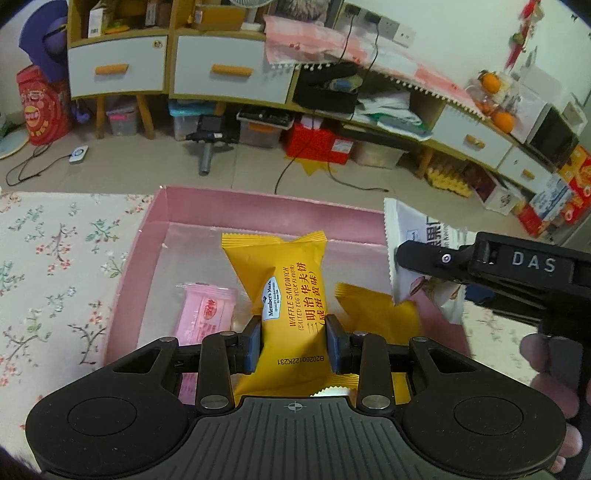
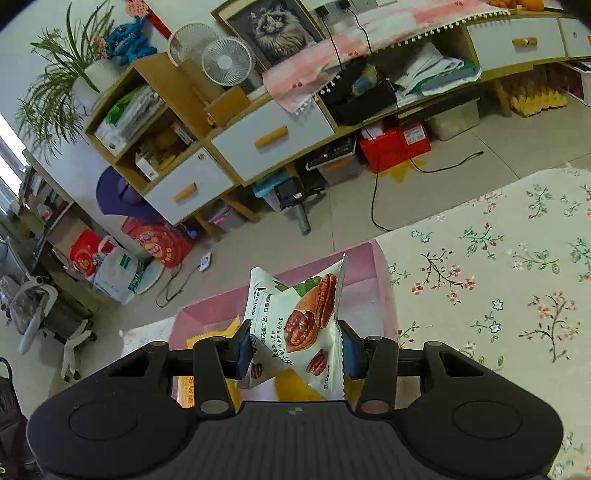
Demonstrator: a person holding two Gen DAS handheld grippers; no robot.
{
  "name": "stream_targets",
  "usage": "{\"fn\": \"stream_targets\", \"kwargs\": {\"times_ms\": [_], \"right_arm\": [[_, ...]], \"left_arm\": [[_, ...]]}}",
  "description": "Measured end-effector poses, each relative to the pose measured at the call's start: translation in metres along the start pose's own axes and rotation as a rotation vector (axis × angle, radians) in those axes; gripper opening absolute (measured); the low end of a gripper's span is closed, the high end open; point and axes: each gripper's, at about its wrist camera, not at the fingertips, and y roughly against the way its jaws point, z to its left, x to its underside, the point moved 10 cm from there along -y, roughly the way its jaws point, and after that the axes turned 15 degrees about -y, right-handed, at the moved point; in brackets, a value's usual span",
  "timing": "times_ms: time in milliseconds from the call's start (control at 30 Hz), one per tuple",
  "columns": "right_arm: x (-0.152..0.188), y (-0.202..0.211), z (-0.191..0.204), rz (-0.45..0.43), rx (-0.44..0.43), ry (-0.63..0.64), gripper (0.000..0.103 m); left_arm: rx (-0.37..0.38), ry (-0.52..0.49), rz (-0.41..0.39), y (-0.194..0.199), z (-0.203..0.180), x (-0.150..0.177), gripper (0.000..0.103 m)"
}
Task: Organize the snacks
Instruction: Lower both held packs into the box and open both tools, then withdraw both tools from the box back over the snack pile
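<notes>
Left hand-held gripper [image 1: 294,341] is clenched on a yellow waffle packet [image 1: 286,295], both blue pads pressed into its sides, and it hangs over the pink box [image 1: 258,206]. Right hand-held gripper [image 2: 295,345] is grasping a white pecan packet [image 2: 303,317], pinched at its lower end, tilted, also above the pink box [image 2: 362,266].

The left wrist view looks down into the box: a pink wrapped snack [image 1: 207,310] lies on the bottom at the left, and a second yellow packet [image 1: 373,314] lies to the right, partly under the held one. It also catches the right hand-held gripper [image 1: 402,258] from the side, biting the edge of the white packet [image 1: 410,236], with a hand [image 1: 550,373] on its grip. The right wrist view shows only slivers of yellow below the pecan packet.

Readable writing: "Member's Mark", "WAFFLE SANDWICH", "SALTED EGG YOLK FLAVOR" on the yellow packet, with Chinese characters and a printed code. "DAS" on the other tool's body. The pecan packet shows nut pictures and "Kernel".

The box sits on a desk under a floral cloth [image 2: 498,277]. Beyond is a tiled floor [image 1: 147,170], a long cabinet with white drawers [image 1: 229,72], a small white fan [image 2: 227,61] and a cat picture [image 2: 273,26] on top.
</notes>
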Motion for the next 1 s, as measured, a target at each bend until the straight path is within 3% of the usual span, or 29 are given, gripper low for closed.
{"fn": "stream_targets", "kwargs": {"times_ms": [367, 433, 500, 533, 567, 700, 1000], "right_arm": [[-0.005, -0.016, -0.003, 0.013, 0.021, 0.046, 0.017], [-0.004, -0.017, -0.001, 0.014, 0.017, 0.054, 0.021], [-0.005, -0.016, 0.0, 0.005, 0.01, 0.059, 0.027], [-0.007, -0.014, 0.0, 0.0, 0.005, 0.058, 0.039], [-0.009, -0.013, 0.0, -0.006, -0.001, 0.053, 0.044], [-0.013, -0.004, 0.0, -0.02, -0.014, 0.041, 0.045], [-0.009, 0.029, 0.004, -0.039, 0.008, 0.033, 0.064]], "left_arm": [[-0.041, -0.014, -0.026, -0.014, 0.002, -0.008, 0.033], [-0.053, -0.02, -0.03, -0.014, 0.003, -0.009, 0.035], [-0.06, -0.037, -0.022, -0.014, 0.001, -0.009, 0.046], [-0.066, -0.047, -0.023, -0.014, 0.0, -0.01, 0.061], [-0.075, -0.058, -0.032, -0.012, -0.001, -0.011, 0.072], [-0.087, -0.099, -0.041, -0.002, -0.007, -0.012, 0.08], [-0.062, -0.135, -0.046, 0.035, -0.012, -0.001, 0.088]]}}
